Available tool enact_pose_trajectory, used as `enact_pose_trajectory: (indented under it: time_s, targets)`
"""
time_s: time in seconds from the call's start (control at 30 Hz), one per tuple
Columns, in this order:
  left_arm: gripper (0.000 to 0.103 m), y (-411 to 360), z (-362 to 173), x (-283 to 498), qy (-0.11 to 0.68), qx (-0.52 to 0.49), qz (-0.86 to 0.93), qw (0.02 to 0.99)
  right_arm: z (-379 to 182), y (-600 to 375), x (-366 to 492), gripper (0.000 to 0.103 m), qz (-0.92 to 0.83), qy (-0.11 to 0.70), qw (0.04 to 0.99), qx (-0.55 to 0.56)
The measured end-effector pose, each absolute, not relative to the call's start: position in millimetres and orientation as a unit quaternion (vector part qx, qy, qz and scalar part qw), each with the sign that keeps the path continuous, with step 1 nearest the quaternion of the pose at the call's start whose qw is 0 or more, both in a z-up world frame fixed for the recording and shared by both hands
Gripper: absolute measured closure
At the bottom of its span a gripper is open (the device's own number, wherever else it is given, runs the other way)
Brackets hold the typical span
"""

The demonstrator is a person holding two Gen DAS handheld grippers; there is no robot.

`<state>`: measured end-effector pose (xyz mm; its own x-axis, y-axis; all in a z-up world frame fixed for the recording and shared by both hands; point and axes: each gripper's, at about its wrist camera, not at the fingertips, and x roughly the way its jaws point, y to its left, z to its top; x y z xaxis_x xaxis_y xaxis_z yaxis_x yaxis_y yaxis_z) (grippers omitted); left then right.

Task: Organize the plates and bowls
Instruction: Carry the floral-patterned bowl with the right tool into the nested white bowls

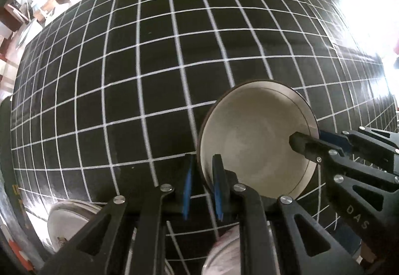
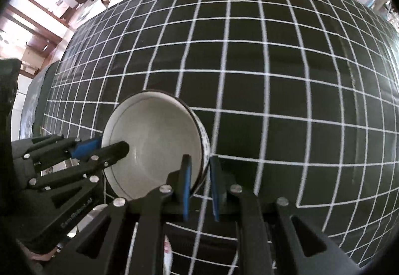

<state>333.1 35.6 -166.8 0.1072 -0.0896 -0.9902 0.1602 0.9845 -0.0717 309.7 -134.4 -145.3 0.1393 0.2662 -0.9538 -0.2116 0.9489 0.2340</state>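
Above the gridded worktop (image 1: 124, 63), both my hands share one white bowl (image 1: 254, 140), carried clear of the black checked cloth. My left gripper (image 1: 202, 185) has its jaws pinching the bowl's wall at about seven o'clock of the rim in the left wrist view, one blue pad inside and one outside. My right gripper (image 2: 200, 185) does the same on the opposite side, its jaws pressed onto the wall at about four o'clock of the bowl in the right wrist view, where a faint pattern shows on the outer face. Neither pair is spread; both are nipped tight on thin china.

As for progress, I judge the job to be mid-way at best. This bowl is in transit, not yet set down. At roughly seven o'clock of the left wrist view, under my linkage, lies a pale plate or dish (image 1: 69, 220), and another whitish piece (image 1: 222, 257) blurs past at six o'clock; whether those form a finished stack I cannot tell. Most of the cloth ahead, from ten to two o'clock, carries no crockery, so the bowl's resting place lies outside what I can see.
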Motion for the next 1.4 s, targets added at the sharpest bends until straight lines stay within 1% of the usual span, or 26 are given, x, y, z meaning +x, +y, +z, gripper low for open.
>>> enact_pose_trajectory:
  time_s: [0.07,0.17,0.37,0.57,0.93,1.07,1.4]
  targets:
    - [0.092,44,-169,330,0.66,0.02,-0.083,0.746,-146,-125,310,0.085,0.156,0.637,0.755,0.014]
    - [0.092,52,-172,325,0.654,0.016,-0.078,0.752,-145,-114,306,0.085,0.146,0.634,0.759,0.005]
    - [0.092,76,-168,317,0.649,0.003,-0.069,0.758,-144,-111,302,0.085,0.136,0.634,0.761,0.026]
    - [0.092,88,-140,319,0.63,-0.001,-0.072,0.773,-131,-103,303,0.085,0.124,0.623,0.772,0.024]
    - [0.092,104,-65,293,0.587,-0.018,-0.079,0.806,-65,-101,286,0.085,0.121,0.574,0.81,0.015]
    - [0.092,92,-44,287,0.577,-0.02,-0.081,0.812,-46,-99,273,0.086,0.118,0.563,0.818,0.011]
    - [0.092,76,-39,245,0.573,-0.022,-0.085,0.815,-26,-96,236,0.086,0.117,0.558,0.821,0.011]
